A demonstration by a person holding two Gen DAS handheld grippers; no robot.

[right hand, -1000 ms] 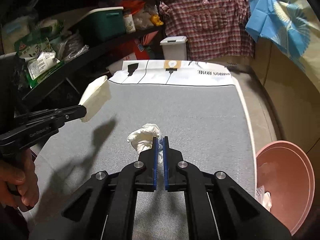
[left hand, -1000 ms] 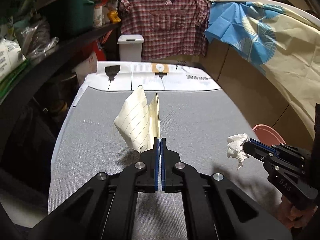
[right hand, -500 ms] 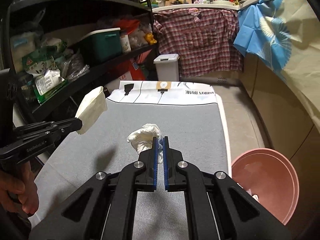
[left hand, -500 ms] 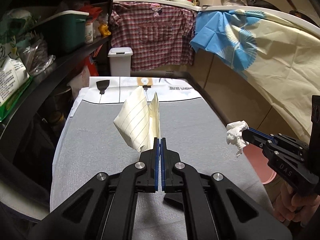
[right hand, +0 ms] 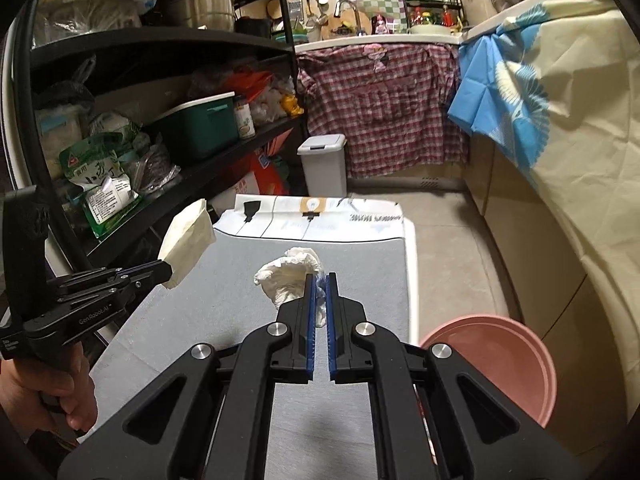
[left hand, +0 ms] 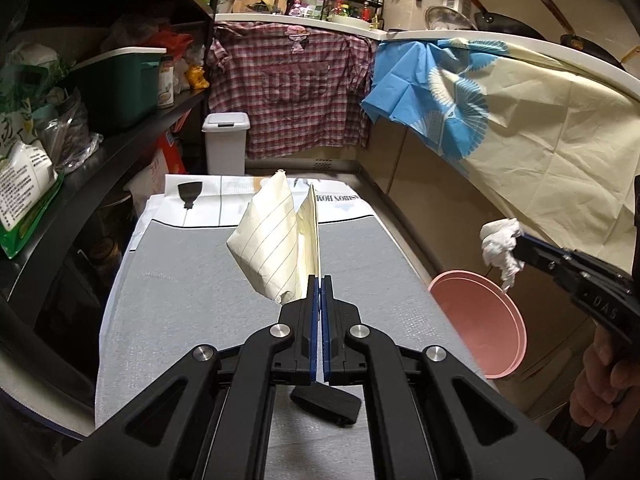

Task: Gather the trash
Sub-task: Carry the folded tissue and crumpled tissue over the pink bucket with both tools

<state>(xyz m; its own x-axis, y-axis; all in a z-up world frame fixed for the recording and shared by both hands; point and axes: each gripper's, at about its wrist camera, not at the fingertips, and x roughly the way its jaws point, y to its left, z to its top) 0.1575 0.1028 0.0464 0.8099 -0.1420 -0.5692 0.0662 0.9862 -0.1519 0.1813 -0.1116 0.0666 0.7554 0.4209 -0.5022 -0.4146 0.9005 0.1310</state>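
Note:
My left gripper (left hand: 319, 280) is shut on a folded sheet of cream lined paper (left hand: 276, 244) and holds it high above the grey table (left hand: 180, 300). It also shows at the left of the right wrist view (right hand: 166, 268), with the paper (right hand: 186, 240). My right gripper (right hand: 319, 280) is shut on a crumpled white tissue (right hand: 292, 276), raised over the table's right part. In the left wrist view the right gripper (left hand: 520, 246) holds the tissue (left hand: 500, 244) above the pink basin (left hand: 476, 320).
The pink basin (right hand: 496, 364) stands on the floor right of the table. A small black object (left hand: 326, 404) lies on the table under my left gripper. Black shelves (right hand: 160, 152) with bags and a green box line the left. A white bin (left hand: 225, 142) stands far back.
Both grippers have risen well above the table with their loads. The right gripper has shifted right, so the tissue now hangs near the pink basin.

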